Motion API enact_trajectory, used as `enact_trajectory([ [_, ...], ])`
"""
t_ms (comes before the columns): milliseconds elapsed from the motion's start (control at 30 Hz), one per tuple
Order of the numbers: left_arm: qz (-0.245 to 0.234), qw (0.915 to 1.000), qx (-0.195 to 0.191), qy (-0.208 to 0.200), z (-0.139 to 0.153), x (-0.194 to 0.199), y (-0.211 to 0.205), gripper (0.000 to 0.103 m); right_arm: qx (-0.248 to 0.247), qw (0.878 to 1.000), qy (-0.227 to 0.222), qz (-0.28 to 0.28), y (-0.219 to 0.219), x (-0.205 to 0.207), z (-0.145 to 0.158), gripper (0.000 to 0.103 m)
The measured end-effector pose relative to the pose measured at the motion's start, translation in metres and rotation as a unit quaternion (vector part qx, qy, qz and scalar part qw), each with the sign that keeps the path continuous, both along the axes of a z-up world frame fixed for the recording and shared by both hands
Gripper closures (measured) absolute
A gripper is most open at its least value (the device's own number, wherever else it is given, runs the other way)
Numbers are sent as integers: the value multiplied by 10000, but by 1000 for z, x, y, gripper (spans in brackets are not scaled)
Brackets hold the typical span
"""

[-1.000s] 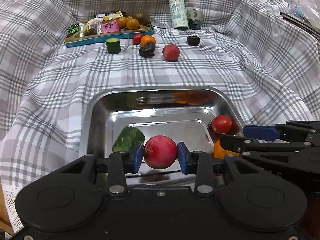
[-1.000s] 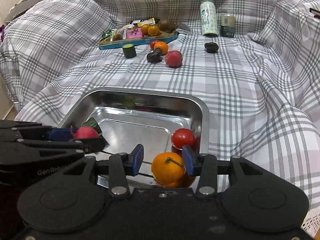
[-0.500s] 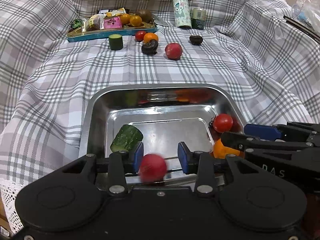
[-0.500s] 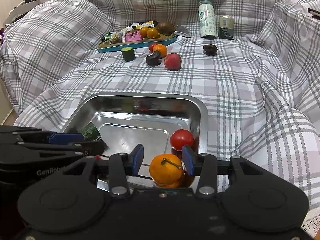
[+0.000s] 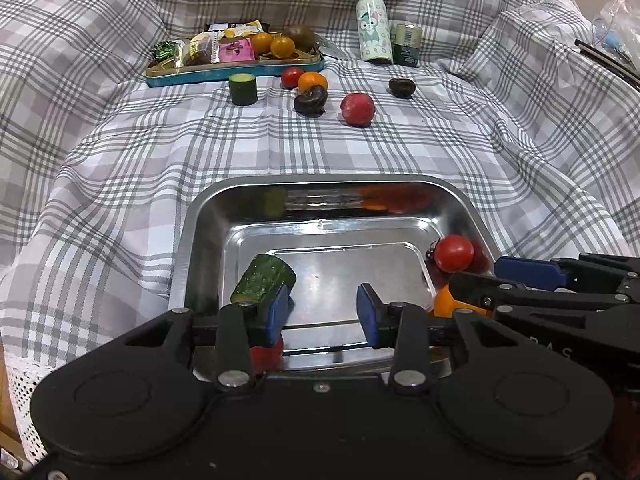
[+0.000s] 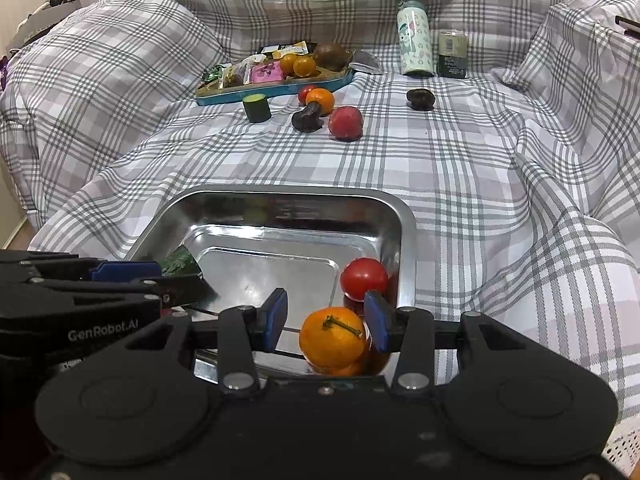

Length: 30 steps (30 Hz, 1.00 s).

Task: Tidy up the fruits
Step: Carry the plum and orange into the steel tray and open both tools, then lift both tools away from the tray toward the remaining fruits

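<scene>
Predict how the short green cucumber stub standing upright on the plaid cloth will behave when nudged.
The short green cucumber stub stands on a flat cut end, so it probably slides or tips rather than rolls at first. Once tipped, its round side would likely roll. The wrinkled plaid cloth may slow it.

A domestic interior, apparently a living space. A grey-and-white plaid cotton sheet (image 6: pixel 460 168) is draped in soft folds over furniture whose form stays hidden. On the sheet lie loose fruit and a shiny rectangular steel pan (image 6: pixel 404 220); beyond the pan stand a blue snack tray (image 6: pixel 280 88) and a pale-green cartoon-printed bottle (image 6: pixel 414 44).
</scene>
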<state>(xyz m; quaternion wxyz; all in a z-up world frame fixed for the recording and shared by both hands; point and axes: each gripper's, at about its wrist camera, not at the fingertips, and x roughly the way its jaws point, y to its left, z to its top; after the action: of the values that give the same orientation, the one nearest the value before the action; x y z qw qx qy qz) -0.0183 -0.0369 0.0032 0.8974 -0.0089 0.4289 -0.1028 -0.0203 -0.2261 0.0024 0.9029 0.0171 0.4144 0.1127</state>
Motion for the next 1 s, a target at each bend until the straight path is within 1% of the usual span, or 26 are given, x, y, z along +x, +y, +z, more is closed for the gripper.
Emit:
enact_trajectory([
  [167, 75, 10000, -31, -34, 1, 1, 3, 55, 6, 10000, -38, -13, 0, 3, 0, 58],
  [367, 142, 9999, -26, -95, 4, 7, 7, 55, -30, 9998, -213, -29, -1, 13, 2, 58],
  [567, 206, 9993, 38, -317, 12, 18, 11, 55, -160, 9986, -496, -58, -1, 35, 7, 58],
  [767, 245, 9977, 150, -616, 22, 40, 13, 55, -233, 9969, -741, -147, 0, 65, 9, 58],
  [900, 292, 9961, 208, -808, 26, 61, 15, 55, -231, 9965, -780, -209, -2, 87, 8, 58],
  [1000, 348, 9956, 174, -855, 27, 79, 18, 55, -248, 9960, -820, -241, -1, 102, 8, 58],
])
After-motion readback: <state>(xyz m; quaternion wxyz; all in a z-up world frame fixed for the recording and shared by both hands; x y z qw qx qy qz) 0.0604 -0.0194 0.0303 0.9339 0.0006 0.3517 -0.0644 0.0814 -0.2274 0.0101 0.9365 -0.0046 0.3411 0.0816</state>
